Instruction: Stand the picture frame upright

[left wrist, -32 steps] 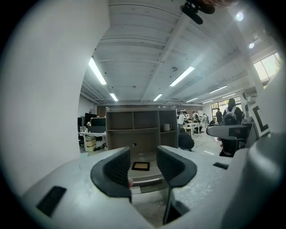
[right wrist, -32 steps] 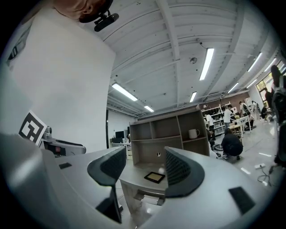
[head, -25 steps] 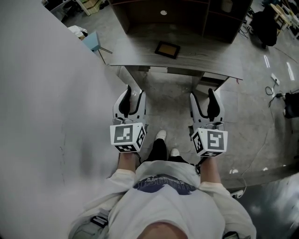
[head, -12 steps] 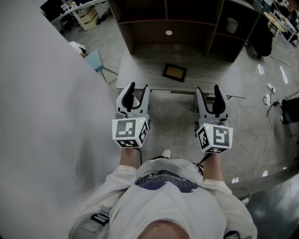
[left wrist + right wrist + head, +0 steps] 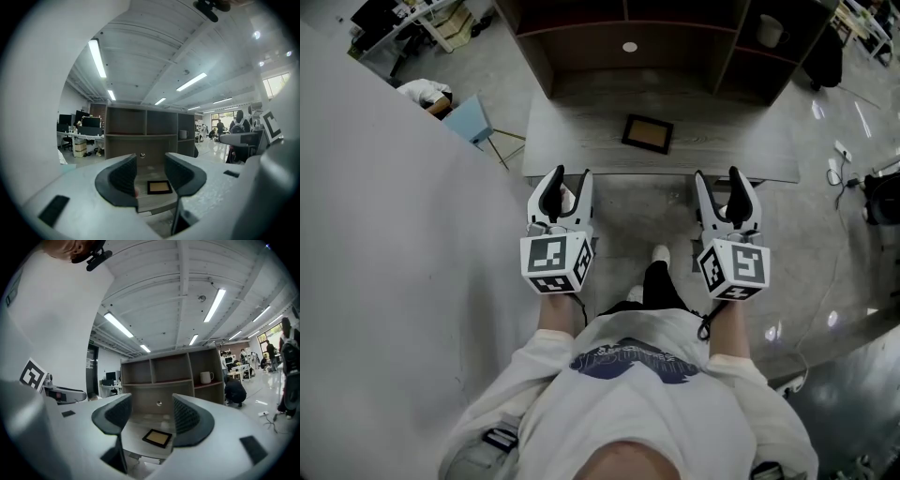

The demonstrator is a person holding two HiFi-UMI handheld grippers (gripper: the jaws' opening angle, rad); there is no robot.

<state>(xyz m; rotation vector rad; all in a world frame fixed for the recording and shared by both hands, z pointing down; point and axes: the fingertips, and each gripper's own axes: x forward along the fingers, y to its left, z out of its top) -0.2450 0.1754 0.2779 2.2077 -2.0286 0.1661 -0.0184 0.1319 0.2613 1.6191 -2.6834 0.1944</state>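
Note:
A small picture frame (image 5: 648,133) with a dark border and tan middle lies flat on the grey desk top (image 5: 572,141), near its centre. It also shows lying flat in the left gripper view as the picture frame (image 5: 159,187) and in the right gripper view as the picture frame (image 5: 157,438). My left gripper (image 5: 566,184) is open and empty, short of the desk's front edge. My right gripper (image 5: 723,185) is open and empty too, level with the left one. Both point at the desk.
A brown shelf unit (image 5: 637,37) rises at the back of the desk, with a white mug (image 5: 772,30) in its right compartment. A grey wall (image 5: 384,281) runs along my left. Cables (image 5: 848,169) lie on the floor at right. A person crouches at far right (image 5: 234,391).
I have stepped closer to the desk. Both grippers have risen toward its front edge and stay open.

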